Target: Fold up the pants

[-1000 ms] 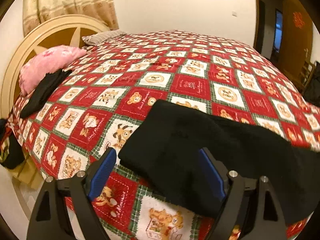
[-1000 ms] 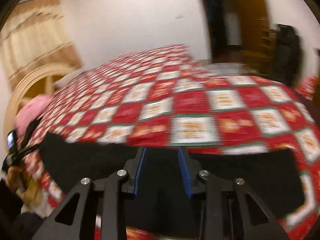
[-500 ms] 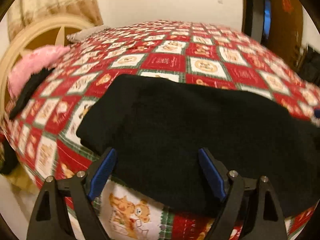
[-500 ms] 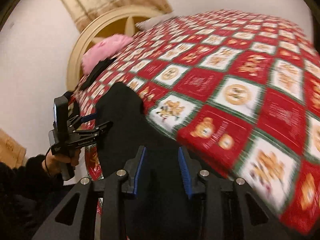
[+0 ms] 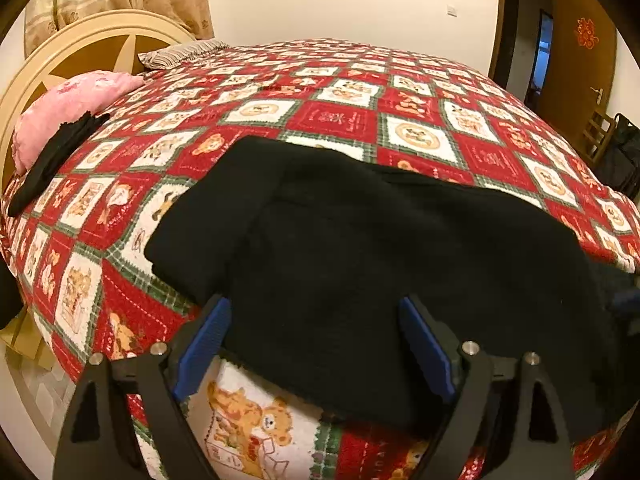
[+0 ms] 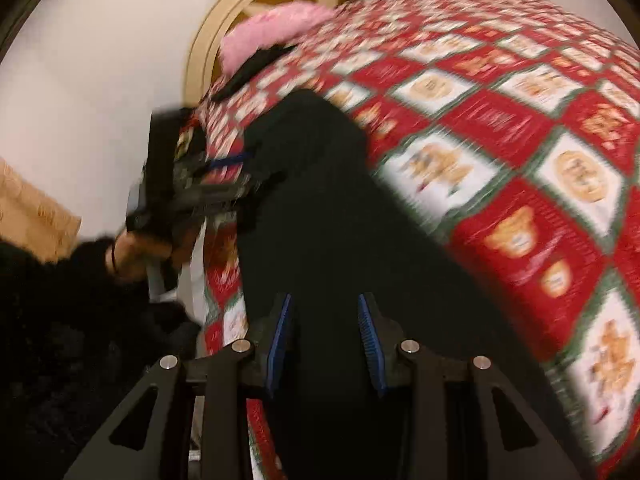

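1. Pants (image 5: 360,248), black and of soft knit fabric, lie folded over across the near edge of the bed, on a red, white and green patchwork quilt (image 5: 332,116) printed with teddy bears.
2. Left gripper (image 5: 316,344) hangs over the near edge of the pants with its blue-padded fingers (image 5: 204,344) spread wide, one on each side of the fabric, not pressing on it.
3. Right gripper (image 6: 326,340) points down along the pants (image 6: 320,216); its fingers (image 6: 280,336) stand partly apart with black cloth between them, and blur hides whether they pinch it.
4. In the right wrist view a hand (image 6: 136,252) in a dark sleeve holds the left gripper (image 6: 224,172) at the left edge of the bed.
5. A pink fluffy pillow (image 5: 68,112) lies far left by the cream headboard (image 5: 80,44), with another dark garment (image 5: 52,160) draped beside it.
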`<act>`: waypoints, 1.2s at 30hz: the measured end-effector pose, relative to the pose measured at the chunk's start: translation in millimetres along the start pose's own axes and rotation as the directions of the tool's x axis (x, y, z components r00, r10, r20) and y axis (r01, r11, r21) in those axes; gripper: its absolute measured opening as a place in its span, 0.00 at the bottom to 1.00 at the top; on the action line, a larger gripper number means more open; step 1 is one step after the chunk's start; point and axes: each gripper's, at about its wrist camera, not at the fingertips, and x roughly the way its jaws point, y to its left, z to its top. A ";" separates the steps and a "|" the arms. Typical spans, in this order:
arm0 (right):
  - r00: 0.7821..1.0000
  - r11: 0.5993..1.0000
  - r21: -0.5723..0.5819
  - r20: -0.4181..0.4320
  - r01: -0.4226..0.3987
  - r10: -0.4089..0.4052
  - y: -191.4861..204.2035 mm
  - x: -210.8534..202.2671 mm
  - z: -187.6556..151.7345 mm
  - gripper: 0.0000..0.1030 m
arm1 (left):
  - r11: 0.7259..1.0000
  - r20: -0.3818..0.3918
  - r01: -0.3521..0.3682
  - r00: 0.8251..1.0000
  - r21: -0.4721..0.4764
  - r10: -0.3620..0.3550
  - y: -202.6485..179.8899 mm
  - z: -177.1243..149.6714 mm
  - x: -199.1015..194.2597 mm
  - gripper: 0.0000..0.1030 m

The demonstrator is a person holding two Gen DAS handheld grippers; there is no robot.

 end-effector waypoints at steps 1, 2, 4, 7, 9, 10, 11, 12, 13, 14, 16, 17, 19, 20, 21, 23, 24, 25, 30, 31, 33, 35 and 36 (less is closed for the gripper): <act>1.000 1.000 -0.010 -0.003 0.028 -0.028 1.7 2.6 -0.3 0.35 | 1.000 0.000 0.000 1.000 -0.001 0.000 -0.1 0.1 0.2 0.87; 0.999 0.999 -0.009 0.021 0.047 -0.046 1.3 -0.3 1.0 0.35 | 1.000 0.000 -0.001 1.000 0.001 0.001 -0.1 0.2 0.1 0.87; 0.992 0.997 0.015 0.099 0.077 -0.078 -5.6 -15.0 6.8 0.35 | 1.000 -0.001 0.002 1.000 0.001 -0.002 0.2 0.3 0.5 0.87; 0.975 0.984 0.008 0.134 0.179 -0.179 -18.3 -27.2 14.6 0.44 | 1.000 -0.001 0.004 1.000 -0.002 -0.004 -0.1 0.4 1.9 0.87; 0.976 0.985 0.005 0.129 0.174 -0.173 -26.9 -24.1 18.4 0.55 | 1.000 -0.001 0.004 1.000 -0.001 -0.004 0.6 0.6 1.7 0.87; 0.981 0.988 0.008 0.115 0.156 -0.156 -31.0 -17.8 20.8 0.55 | 1.000 0.001 0.005 1.000 -0.001 -0.005 0.6 0.5 2.2 0.87; 0.985 0.989 0.010 0.097 0.145 -0.145 -34.1 -11.3 23.1 0.55 | 1.000 0.003 0.006 1.000 -0.003 -0.006 1.0 0.2 1.7 0.87; 0.985 0.988 0.004 0.078 0.151 -0.151 -34.9 -3.6 25.5 0.55 | 1.000 0.004 0.005 1.000 -0.003 -0.005 1.1 0.0 1.6 0.87; 0.984 0.986 -0.009 0.060 0.169 -0.168 -33.8 3.6 27.5 0.55 | 1.000 0.005 0.004 1.000 -0.004 -0.004 1.2 -0.2 1.4 0.87; 0.984 0.985 -0.025 0.055 0.171 -0.169 -30.9 8.2 29.0 0.51 | 1.000 0.004 0.003 1.000 -0.003 -0.003 1.1 -0.1 1.2 0.87; 0.986 0.987 -0.041 0.075 0.155 -0.152 -24.1 5.7 30.3 0.21 | 1.000 0.001 0.006 1.000 -0.004 -0.006 1.4 -0.2 1.1 0.87; 0.983 0.986 -0.049 0.095 0.160 -0.155 -17.6 2.4 30.0 0.18 | 1.000 -0.001 0.008 1.000 -0.003 -0.008 1.5 -0.1 1.0 0.87; 0.979 0.980 -0.087 0.122 0.177 -0.166 -4.9 -4.9 25.7 0.16 | 1.000 0.000 0.011 1.000 -0.005 -0.011 2.3 -0.4 1.1 0.88; 0.981 0.981 -0.094 0.120 0.167 -0.155 -0.8 -5.5 23.3 0.11 | 1.000 0.000 0.010 1.000 -0.006 -0.010 2.4 -0.5 1.2 0.88; 0.983 0.984 -0.096 0.114 0.153 -0.141 2.1 -5.6 19.8 0.10 | 1.000 0.001 0.010 1.000 -0.007 -0.010 2.3 -0.6 1.2 0.88; 0.988 0.987 -0.095 0.104 0.128 -0.118 6.8 -1.6 12.9 0.10 | 1.000 0.004 0.010 1.000 -0.009 -0.010 2.1 -0.8 1.1 0.88; 0.990 0.989 -0.091 0.096 0.115 -0.106 7.5 2.6 10.0 0.10 | 1.000 0.005 0.011 1.000 -0.010 -0.010 2.3 -1.3 0.9 0.88; 0.992 0.992 -0.079 0.085 0.100 -0.093 7.1 8.0 7.3 0.10 | 1.000 0.006 0.010 1.000 -0.012 -0.010 2.3 -1.3 1.0 0.88; 0.992 0.995 0.093 0.123 -0.040 0.029 -12.0 17.2 3.7 0.16 | 1.000 0.003 0.011 1.000 -0.013 -0.011 2.3 -1.9 0.3 0.88; 0.990 0.991 0.121 0.131 -0.061 0.045 -15.8 17.1 5.8 0.23 | 1.000 0.004 0.011 1.000 -0.013 -0.011 2.4 -1.9 0.2 0.88; 0.983 0.981 0.173 0.171 -0.090 0.060 -23.3 15.2 11.2 0.37 | 1.000 0.005 0.010 1.000 -0.015 -0.010 2.4 -1.6 0.6 0.88; 0.976 0.966 0.215 0.194 -0.141 0.099 -29.0 20.2 19.0 0.56 | 1.000 0.006 0.010 1.000 -0.015 -0.010 2.7 -1.7 0.5 0.88; 0.971 0.955 0.232 0.196 -0.182 0.137 -31.1 25.6 23.4 0.56 | 1.000 0.007 0.010 1.000 -0.015 -0.010 2.7 -1.5 0.6 0.88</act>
